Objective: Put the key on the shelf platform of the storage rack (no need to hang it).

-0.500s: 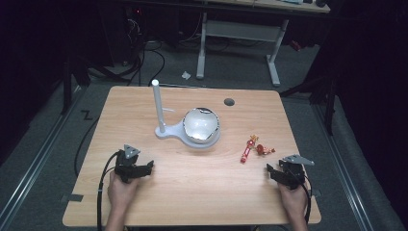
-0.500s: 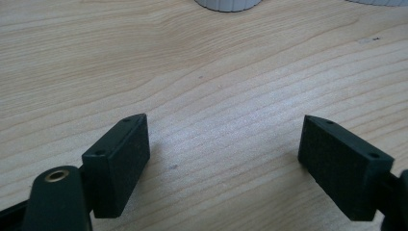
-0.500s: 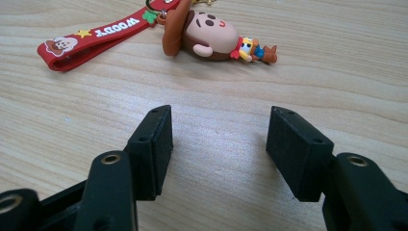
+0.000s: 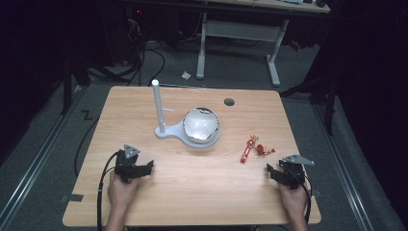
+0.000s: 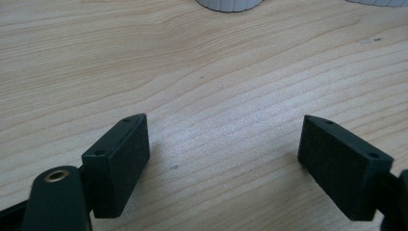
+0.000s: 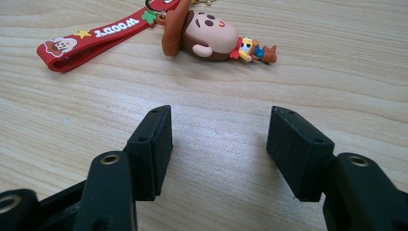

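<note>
A Woody keychain (image 4: pixel 252 148) with a red strap lies on the wooden table (image 4: pixel 202 192), right of centre. In the right gripper view the figure (image 6: pixel 211 36) lies on its side just ahead of my right gripper (image 6: pixel 221 113), and its strap (image 6: pixel 96 36) runs off to the left. My right gripper (image 4: pixel 272 171) rests near the table's front right, open, with nothing between its jaws. At the front left my left gripper (image 4: pixel 146 167) is open over bare wood (image 5: pixel 223 125). A white stand with a tall post (image 4: pixel 157 106) and a shiny bowl (image 4: pixel 201 124) stands mid-table.
A round cable hole (image 4: pixel 229 102) sits near the table's far edge. The stand's white base edge (image 5: pixel 226 4) shows at the top of the left gripper view. A cable (image 4: pixel 101 192) trails from the left gripper over the front edge. Desk legs (image 4: pixel 274 57) stand on the floor beyond.
</note>
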Motion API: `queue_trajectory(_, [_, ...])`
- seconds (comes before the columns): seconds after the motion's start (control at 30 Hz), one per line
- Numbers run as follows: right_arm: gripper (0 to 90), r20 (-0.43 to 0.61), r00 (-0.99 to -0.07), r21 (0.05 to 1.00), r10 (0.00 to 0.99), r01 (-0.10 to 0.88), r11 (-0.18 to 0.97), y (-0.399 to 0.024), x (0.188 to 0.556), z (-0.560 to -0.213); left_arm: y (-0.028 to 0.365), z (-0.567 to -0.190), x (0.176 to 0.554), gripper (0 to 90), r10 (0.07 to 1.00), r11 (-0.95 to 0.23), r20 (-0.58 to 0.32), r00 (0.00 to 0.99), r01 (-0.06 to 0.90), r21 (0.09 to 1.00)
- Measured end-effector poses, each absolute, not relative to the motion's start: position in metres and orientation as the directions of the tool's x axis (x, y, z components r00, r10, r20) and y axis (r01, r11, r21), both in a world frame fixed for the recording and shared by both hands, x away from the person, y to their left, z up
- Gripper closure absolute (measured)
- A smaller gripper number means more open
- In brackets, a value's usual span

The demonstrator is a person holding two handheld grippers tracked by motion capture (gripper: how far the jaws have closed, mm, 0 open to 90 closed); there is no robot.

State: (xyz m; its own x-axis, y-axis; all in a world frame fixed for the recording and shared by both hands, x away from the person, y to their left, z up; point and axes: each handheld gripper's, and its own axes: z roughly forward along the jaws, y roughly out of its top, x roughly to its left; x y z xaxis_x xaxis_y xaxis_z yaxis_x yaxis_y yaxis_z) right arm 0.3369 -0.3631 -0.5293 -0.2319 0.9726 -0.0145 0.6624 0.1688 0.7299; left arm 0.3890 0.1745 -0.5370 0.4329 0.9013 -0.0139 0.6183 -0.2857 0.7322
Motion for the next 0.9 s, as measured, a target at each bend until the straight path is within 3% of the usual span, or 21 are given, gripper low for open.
queue_trajectory(0.9, [43.8, -0.020, -0.231, 0.730, 0.973, 0.661, 0.173, -0.3610, 0.3361, -0.5291, 0.1745, -0.5369, 0.3891, 18.7, 0.901, -0.286, -0.014, 0.433, 0.618, 0.732])
